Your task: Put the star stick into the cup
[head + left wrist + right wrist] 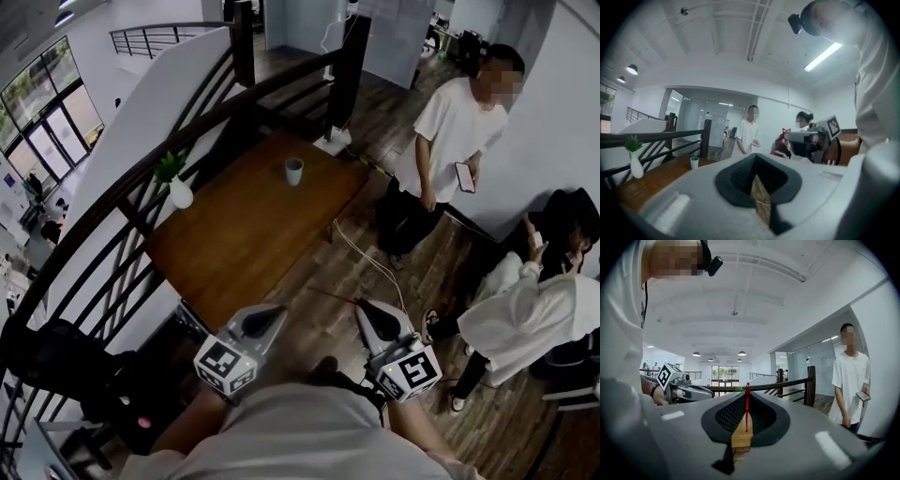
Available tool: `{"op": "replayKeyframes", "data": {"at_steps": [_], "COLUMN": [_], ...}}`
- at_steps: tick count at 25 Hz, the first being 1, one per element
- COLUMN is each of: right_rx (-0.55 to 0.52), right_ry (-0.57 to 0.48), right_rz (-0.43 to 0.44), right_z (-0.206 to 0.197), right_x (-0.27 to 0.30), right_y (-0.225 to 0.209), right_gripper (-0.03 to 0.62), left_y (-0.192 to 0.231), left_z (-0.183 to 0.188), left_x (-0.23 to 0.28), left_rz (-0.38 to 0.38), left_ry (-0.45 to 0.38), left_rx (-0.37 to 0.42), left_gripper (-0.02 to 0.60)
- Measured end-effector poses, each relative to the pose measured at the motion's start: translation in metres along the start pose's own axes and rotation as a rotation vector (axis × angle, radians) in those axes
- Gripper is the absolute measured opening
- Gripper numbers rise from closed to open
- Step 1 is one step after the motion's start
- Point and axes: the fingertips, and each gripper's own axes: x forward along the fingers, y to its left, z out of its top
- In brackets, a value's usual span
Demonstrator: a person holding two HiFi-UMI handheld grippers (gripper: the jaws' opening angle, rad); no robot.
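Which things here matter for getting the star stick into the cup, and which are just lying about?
For the job:
- star stick, clamped in the right gripper
- cup, standing on the table

Just about:
- vase with a plant, at the table's edge
- cable on the floor
- left gripper, shut and empty
- person standing with a phone

Head view dim, fisheye edges w/ vignetting.
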Motion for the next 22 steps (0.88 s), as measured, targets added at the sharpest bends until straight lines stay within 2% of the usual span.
{"op": "replayKeyframes", "data": {"at_steps": [6, 10, 14, 22], "right_rx": [0.003, 0.002, -0.003, 0.03], "right_ry": [-0.008, 0.0, -0.01, -0.016], "right_rz": [0.016, 0.06, 0.089, 0.089], "right_z": [-0.002, 0.001, 0.002, -0.007], "right_x": [0.004, 0.006, 0.013, 0.03], "right_y": [-0.074, -0.115, -0.141, -0.18], "right_gripper": [0.025, 0.025, 0.025, 0.025], "left_y": [0.005, 0.005, 0.009, 0.024], "left_z": [0.004, 0.009, 0.011, 0.012], "left_x": [0.086, 0.138, 0.167, 0.207], "left_rz": [-0.004, 0.007, 0.03, 0.019], "left_ry": [0.006, 0.012, 0.016, 0.031], "left_rx": [-0.003, 0.007, 0.0, -0.006], "left_gripper": [0.003, 0.003, 0.003, 0.003]}}
